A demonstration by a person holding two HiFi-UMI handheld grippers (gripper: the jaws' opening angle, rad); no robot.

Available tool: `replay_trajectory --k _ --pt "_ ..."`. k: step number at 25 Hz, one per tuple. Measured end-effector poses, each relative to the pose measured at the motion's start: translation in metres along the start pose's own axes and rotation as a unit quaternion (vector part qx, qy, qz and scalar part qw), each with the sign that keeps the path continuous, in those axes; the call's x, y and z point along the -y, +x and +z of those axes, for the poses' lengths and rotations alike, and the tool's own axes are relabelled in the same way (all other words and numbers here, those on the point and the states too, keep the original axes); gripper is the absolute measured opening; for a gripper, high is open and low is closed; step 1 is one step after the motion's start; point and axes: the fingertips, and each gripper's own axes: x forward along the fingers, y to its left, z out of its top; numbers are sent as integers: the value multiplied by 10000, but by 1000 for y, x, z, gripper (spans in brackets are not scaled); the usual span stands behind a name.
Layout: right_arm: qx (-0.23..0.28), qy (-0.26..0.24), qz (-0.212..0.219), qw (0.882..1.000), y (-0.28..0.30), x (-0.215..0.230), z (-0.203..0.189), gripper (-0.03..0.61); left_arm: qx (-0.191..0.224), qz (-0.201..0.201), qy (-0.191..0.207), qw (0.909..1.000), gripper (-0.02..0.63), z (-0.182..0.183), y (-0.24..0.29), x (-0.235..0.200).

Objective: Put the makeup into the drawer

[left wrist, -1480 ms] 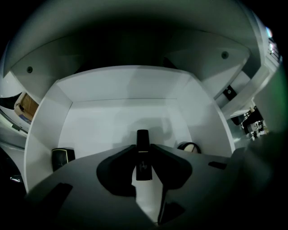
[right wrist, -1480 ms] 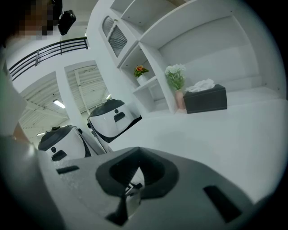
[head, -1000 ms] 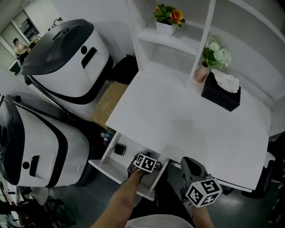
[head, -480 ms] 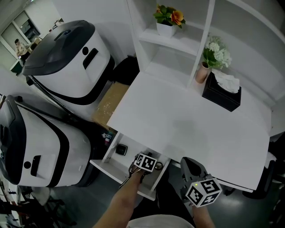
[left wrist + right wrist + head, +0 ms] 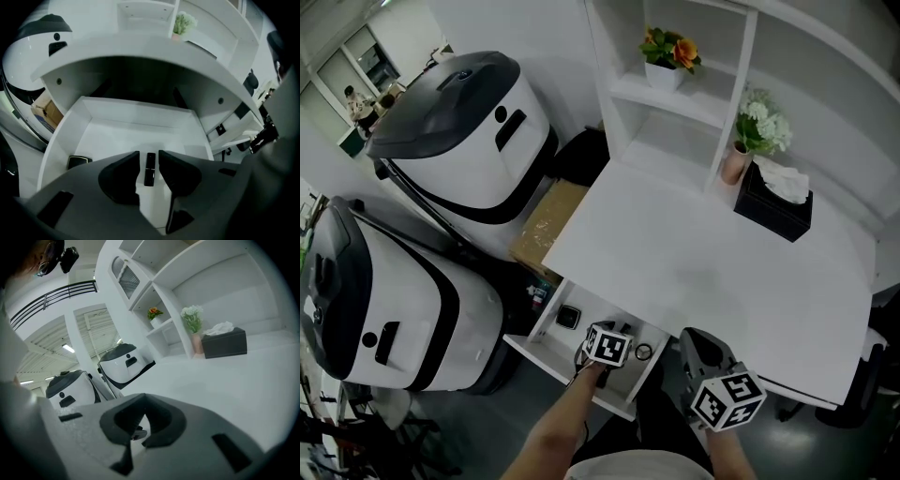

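The white drawer (image 5: 546, 349) stands pulled out under the desk's front edge. A black lipstick tube (image 5: 149, 169) lies flat on its floor (image 5: 140, 122). My left gripper (image 5: 149, 154) hangs above it, pointing steeply down, and its jaws are opening. The tube shows through the gap below, and no pad touches it. In the head view the left gripper (image 5: 602, 352) sits over the drawer's middle. A black compact (image 5: 77, 161) lies at the drawer's left (image 5: 569, 318). My right gripper (image 5: 705, 354) hovers by the desk edge, shut (image 5: 140, 430) on nothing.
The white desk (image 5: 703, 272) carries a black tissue box (image 5: 773, 202) and a pink vase of flowers (image 5: 734, 161); a potted plant (image 5: 672, 56) sits on the shelf. Two big white machines (image 5: 469, 131) (image 5: 384, 309) and a cardboard box (image 5: 548, 230) stand left of the drawer.
The left gripper has lifted a little above the drawer floor. The head view has shifted slightly. The right gripper has stayed in place.
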Motion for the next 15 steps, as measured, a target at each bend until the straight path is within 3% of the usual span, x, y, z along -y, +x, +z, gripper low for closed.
replay_trajectory --k 7,15 --pt "97 -126 151 9998 1 -15 7 3 754 287 -377 9960 117 20 -50 -15" --pt "163 -240 316 9991 1 -33 11 2 1535 434 -460 9861 97 40 -110 -24"
